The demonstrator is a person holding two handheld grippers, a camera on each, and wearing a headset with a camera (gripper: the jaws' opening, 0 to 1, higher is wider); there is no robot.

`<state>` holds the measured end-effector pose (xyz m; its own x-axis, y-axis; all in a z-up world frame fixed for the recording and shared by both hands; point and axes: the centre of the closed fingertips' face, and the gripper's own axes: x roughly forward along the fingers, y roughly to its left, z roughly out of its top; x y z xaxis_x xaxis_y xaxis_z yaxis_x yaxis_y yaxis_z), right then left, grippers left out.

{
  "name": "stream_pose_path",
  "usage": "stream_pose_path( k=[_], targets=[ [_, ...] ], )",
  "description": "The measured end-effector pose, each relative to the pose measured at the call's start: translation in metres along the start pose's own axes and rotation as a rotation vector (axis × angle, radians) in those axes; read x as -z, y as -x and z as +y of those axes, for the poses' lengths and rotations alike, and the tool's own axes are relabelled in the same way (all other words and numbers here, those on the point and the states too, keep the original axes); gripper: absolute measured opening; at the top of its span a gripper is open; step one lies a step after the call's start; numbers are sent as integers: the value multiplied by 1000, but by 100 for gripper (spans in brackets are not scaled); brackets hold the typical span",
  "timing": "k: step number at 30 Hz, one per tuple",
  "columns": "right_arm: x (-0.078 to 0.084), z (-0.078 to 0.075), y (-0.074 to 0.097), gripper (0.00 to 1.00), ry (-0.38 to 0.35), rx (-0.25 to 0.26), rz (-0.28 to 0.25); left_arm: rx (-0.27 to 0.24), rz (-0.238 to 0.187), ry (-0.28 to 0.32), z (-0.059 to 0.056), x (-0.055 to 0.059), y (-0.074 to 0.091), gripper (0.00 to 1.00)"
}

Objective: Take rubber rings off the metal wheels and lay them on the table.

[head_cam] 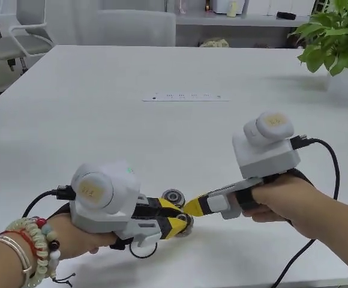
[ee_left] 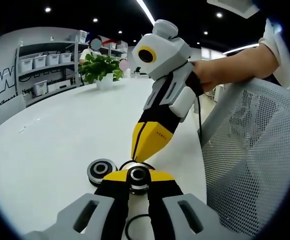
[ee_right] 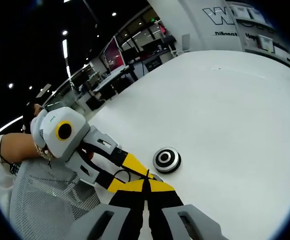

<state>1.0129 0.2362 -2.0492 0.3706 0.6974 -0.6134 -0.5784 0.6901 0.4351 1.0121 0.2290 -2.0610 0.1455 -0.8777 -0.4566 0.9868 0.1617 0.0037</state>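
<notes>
my left tool (ee_left: 138, 175) is clamped tight on a small round metal wheel (ee_left: 138, 181) with a dark rubber rim, low over the smooth white table (head_cam: 162, 132). my right tool (head_cam: 192, 207), jaws pressed together, noses in from two o'clock against that rim; i cannot tell whether it pinches rubber. a second wheel (head_cam: 173, 197) lies flat at eleven o'clock. both tools are held nearly level.

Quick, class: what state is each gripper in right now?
Left gripper: shut on a metal wheel.
Right gripper: shut, tips at that wheel's rim; whether it pinches anything cannot be told.
</notes>
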Motion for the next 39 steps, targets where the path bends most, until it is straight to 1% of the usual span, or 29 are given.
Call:
stream_pose_path(
  k=[5,7,14,15,21,23,26,29,31,33,34,35,39],
  targets=[
    [1,0,-1,0,3,1,6,6,8,0,-4,-1,-2,8],
    [1,-1,-1,0,3,4,8,5,13,-11,-5,-2,-3,8],
    [2,-2,-1,0,-2,9,10,13,23,-21,-5,-2,-3,8],
    [3,-3,-1,0,-4,11,12,14,27,-35,-5,-2,-3,8],
    [4,-4,-1,0,-7,17,17,21,61,-46,-5,-2,-2,8],
    [4,-4,-1,0,-8,18,14,30,75,-63,-5,-1,-1,8],
    [4,-4,0,0,-11,21,12,47,88,-45,-5,-1,3,11],
    [4,-6,0,0,-11,27,15,50,86,-55,-2,-5,8,14],
    [3,-7,1,0,-15,27,9,45,63,-31,0,-11,10,19],
    [1,-7,2,0,-19,29,2,47,58,-25,0,-14,11,23],
    [0,-7,2,0,-22,29,-2,49,53,-35,-1,-16,12,24],
    [-1,-7,3,0,-23,30,-4,48,51,-68,-1,-18,14,25],
    [-4,-7,5,0,-25,34,-18,46,38,-83,0,-25,18,30]
  ],
)
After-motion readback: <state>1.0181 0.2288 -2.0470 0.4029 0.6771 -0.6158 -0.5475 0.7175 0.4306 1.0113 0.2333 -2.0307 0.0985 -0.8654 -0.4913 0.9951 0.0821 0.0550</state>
